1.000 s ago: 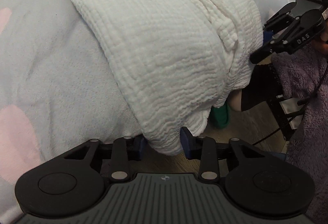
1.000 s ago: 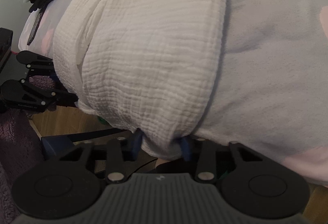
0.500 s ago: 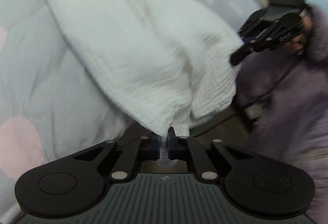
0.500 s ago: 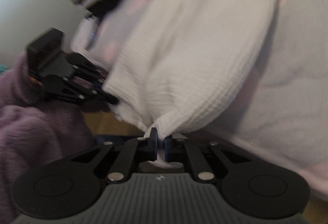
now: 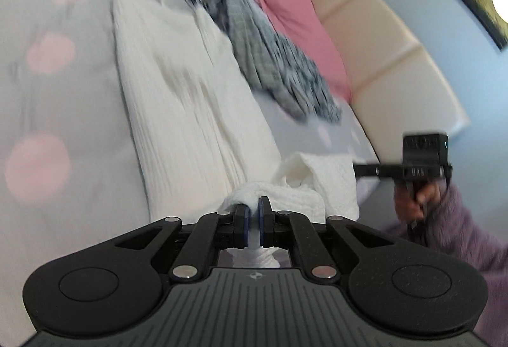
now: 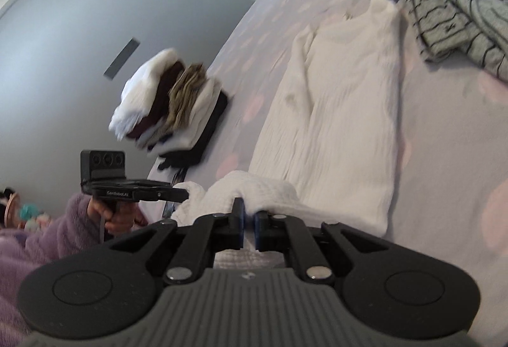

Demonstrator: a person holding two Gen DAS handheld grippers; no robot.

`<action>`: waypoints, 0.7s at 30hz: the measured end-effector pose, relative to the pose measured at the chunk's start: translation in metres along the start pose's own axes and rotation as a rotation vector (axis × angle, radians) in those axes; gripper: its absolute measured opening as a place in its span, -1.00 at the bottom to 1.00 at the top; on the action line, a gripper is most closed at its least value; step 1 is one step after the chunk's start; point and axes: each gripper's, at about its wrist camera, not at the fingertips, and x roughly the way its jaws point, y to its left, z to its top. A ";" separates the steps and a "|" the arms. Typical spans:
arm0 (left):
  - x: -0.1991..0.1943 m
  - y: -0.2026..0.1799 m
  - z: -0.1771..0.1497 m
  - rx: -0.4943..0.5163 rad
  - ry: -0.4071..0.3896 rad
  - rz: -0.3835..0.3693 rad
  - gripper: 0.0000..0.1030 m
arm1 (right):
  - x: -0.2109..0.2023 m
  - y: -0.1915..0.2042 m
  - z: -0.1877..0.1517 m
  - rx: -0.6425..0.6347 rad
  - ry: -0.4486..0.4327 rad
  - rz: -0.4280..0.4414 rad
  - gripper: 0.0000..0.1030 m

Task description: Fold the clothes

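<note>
White crinkled cotton, a long garment (image 5: pixel 177 112), lies stretched lengthwise on the pale grey bedspread with pink dots (image 5: pixel 63 86), its far end touching a grey-and-black checked garment (image 5: pixel 273 61) heaped further up the bed. Its near hem is gathered into two bunches, one in each tool. The left gripper (image 5: pixel 252 213) has its fingers (image 5: pixel 241 220) pinched almost together on a wad of the white cloth, and the right gripper (image 6: pixel 246 215) is clamped the same way on the other corner; in each view the other tool shows beside it, gripped by a hand in a fluffy purple sleeve (image 6: pixel 47 235).

The step in hand looks like the lengthwise fold, carrying the hem up toward the far end. To do it well, both corners should travel level with each other and keep apart by the width of the garment, so the hem lands straight, not slack in the middle. Lift high enough that the cloth clears itself, then lay it down on the far edge without dragging the lower layer. Stop short of the checked garment so it is not caught in the fold. A stack of folded clothes (image 6: pixel 168 102) waits well aside, near the bed's edge.
</note>
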 end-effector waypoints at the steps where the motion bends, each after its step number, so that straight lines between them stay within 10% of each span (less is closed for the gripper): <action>1: 0.004 0.003 0.010 -0.003 -0.008 0.009 -0.92 | 0.001 -0.004 0.008 0.012 -0.007 -0.008 -0.86; 13: 0.061 0.051 0.043 -0.119 0.008 0.173 -0.92 | 0.051 -0.062 0.050 0.196 -0.002 -0.192 -0.84; 21: 0.081 0.046 0.040 -0.051 0.041 0.295 -0.92 | 0.067 -0.072 0.052 0.209 0.054 -0.292 -0.47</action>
